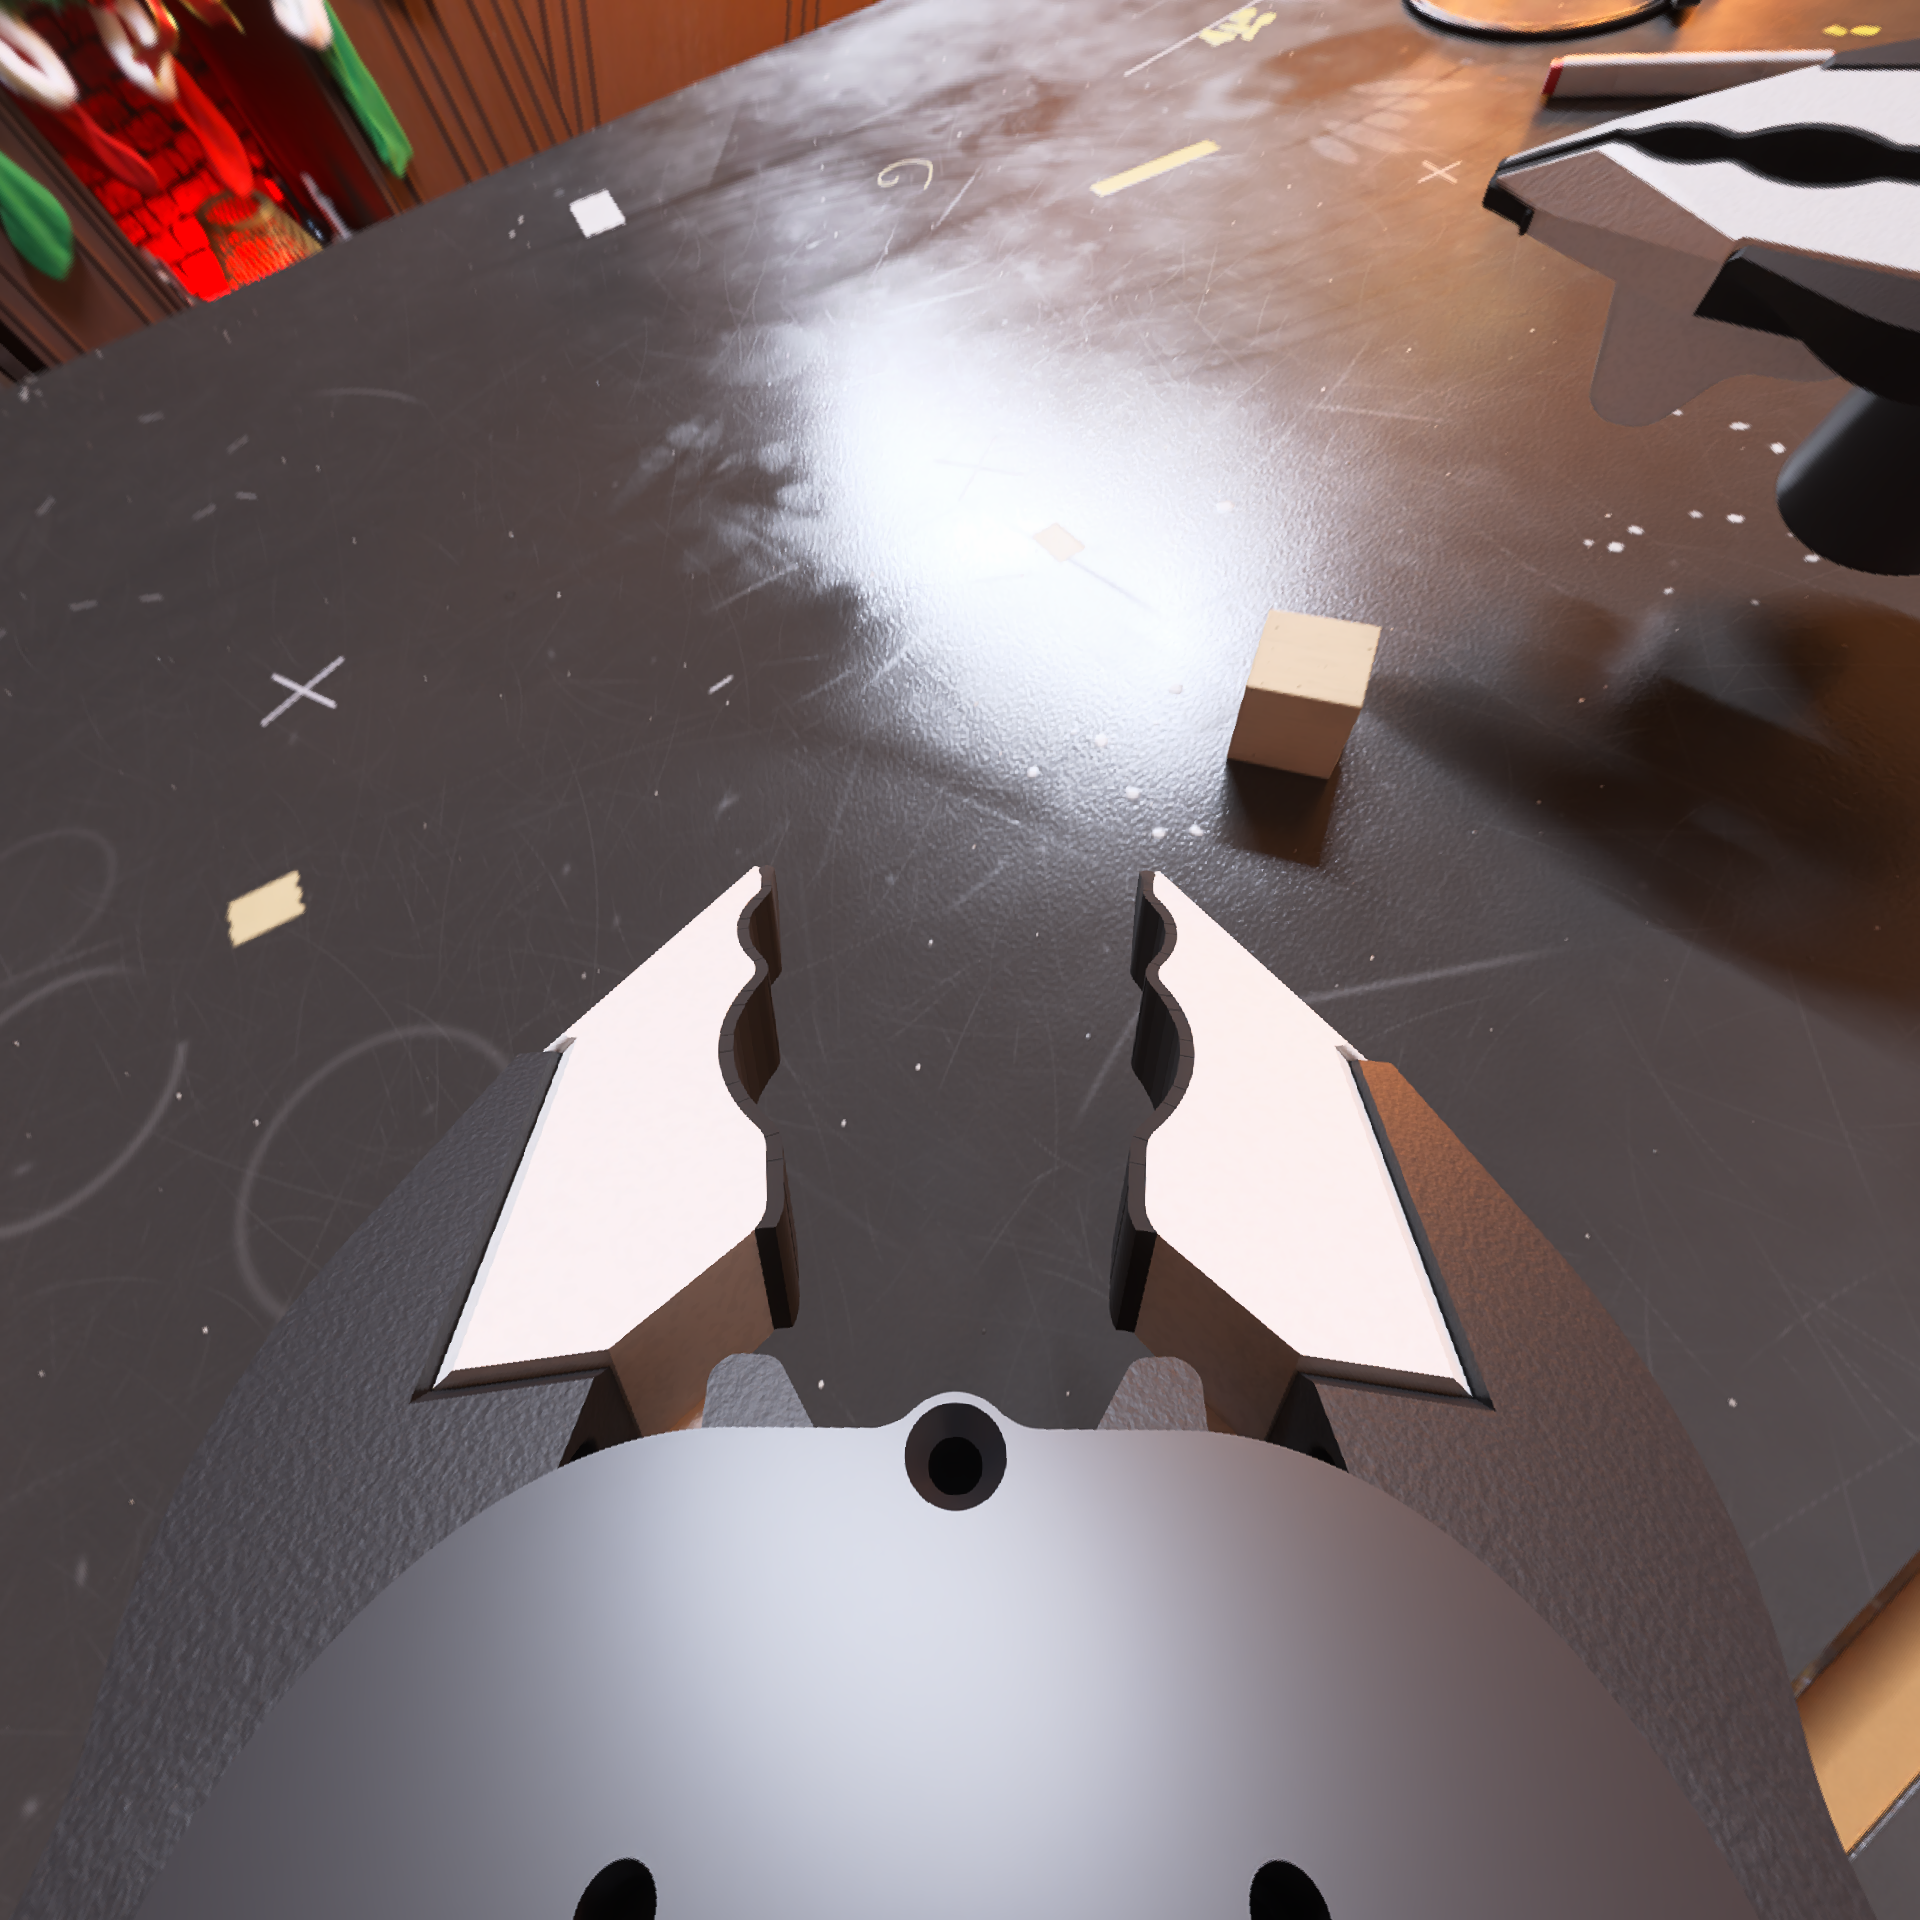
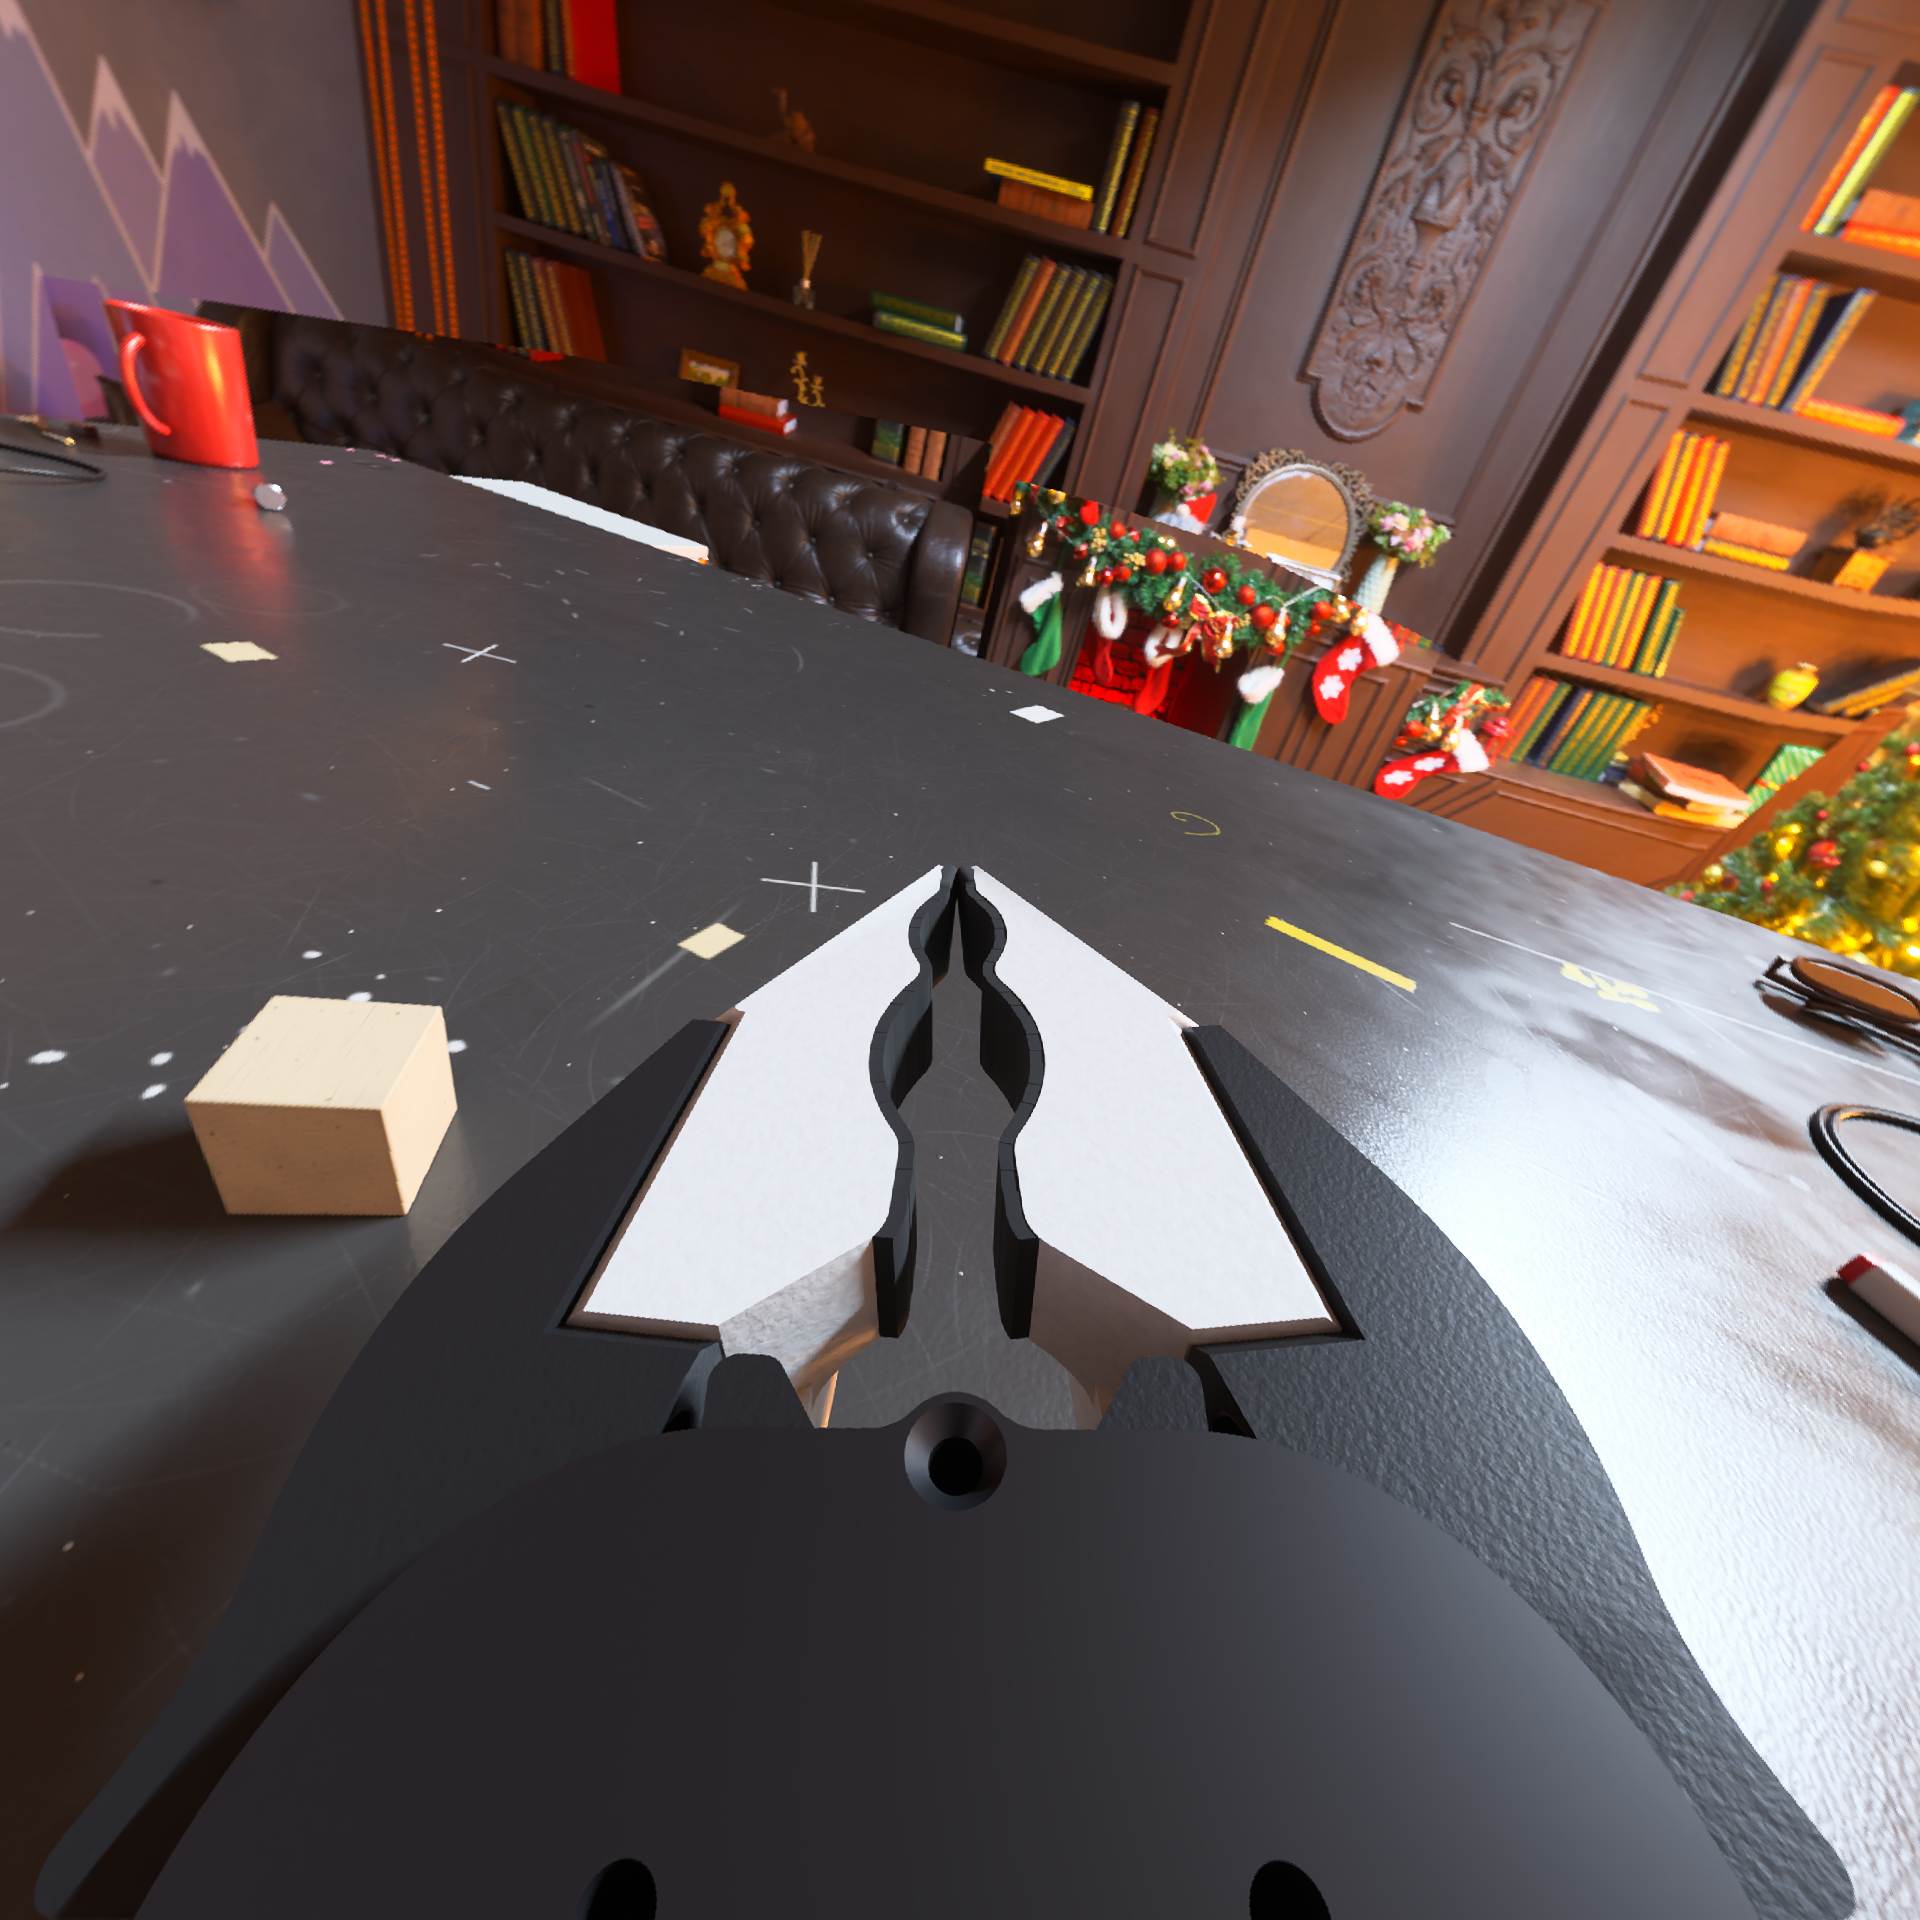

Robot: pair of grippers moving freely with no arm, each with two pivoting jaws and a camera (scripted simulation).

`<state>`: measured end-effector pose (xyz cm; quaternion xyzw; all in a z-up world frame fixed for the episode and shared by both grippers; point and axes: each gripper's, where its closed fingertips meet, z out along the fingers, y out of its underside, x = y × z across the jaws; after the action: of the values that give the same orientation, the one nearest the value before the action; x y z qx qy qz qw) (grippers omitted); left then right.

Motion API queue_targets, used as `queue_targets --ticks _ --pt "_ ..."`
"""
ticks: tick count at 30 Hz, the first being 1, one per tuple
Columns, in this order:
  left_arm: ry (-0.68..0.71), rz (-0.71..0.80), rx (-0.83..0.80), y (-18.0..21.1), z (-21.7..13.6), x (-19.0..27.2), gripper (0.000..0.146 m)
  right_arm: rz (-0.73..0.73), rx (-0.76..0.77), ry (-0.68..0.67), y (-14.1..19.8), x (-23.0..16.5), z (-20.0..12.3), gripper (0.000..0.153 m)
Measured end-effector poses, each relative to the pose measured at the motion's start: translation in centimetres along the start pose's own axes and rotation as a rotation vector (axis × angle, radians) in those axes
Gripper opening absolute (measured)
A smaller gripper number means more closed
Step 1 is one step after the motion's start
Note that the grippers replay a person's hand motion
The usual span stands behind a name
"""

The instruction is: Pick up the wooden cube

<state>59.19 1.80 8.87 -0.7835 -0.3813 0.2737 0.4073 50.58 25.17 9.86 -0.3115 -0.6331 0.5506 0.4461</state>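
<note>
A dark, scuffed desk [image 2: 520, 748] is filling both views. A red mug [image 2: 187, 379] is standing at upper left of the right wrist view, a marker [image 2: 1886, 1294] is lying at right edge, and a black cable [image 2: 1860, 1174] is curling just above it.

Pale wooden cube [image 1: 1304, 694] on dark scratched bench [image 1: 520, 520], ahead-right of left gripper [image 1: 956, 883]; left of right gripper [image 2: 956, 878]. Red mug [image 2: 187, 379] at far-left bench edge.

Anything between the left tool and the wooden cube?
Nothing visible. The open left tool faces bare dark table; the wooden cube sits ahead and to its right, with only paint specks on the surface between.
</note>
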Motion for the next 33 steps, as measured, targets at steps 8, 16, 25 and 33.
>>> queue_targets --ticks 8,16,25,33 --pt "0.09 -0.047 0.039 0.4 0.2 1.5 0.06 -0.042 -0.007 -0.043 0.1 -0.9 0.2 0.0" --pt "0.174 0.023 0.044 -0.6 1.8 5.7 0.057 -0.033 0.009 -0.069 -0.2 -1.3 0.2 0.0" --pt "0.165 0.264 -0.084 -2.0 7.3 9.8 0.059 -0.043 0.016 -0.094 -0.3 -1.8 0.3 0.0" --pt "0.17 0.319 -0.235 -1.3 11.0 10.5 0.062 -0.009 0.027 -0.087 -0.4 -1.4 0.2 0.0"
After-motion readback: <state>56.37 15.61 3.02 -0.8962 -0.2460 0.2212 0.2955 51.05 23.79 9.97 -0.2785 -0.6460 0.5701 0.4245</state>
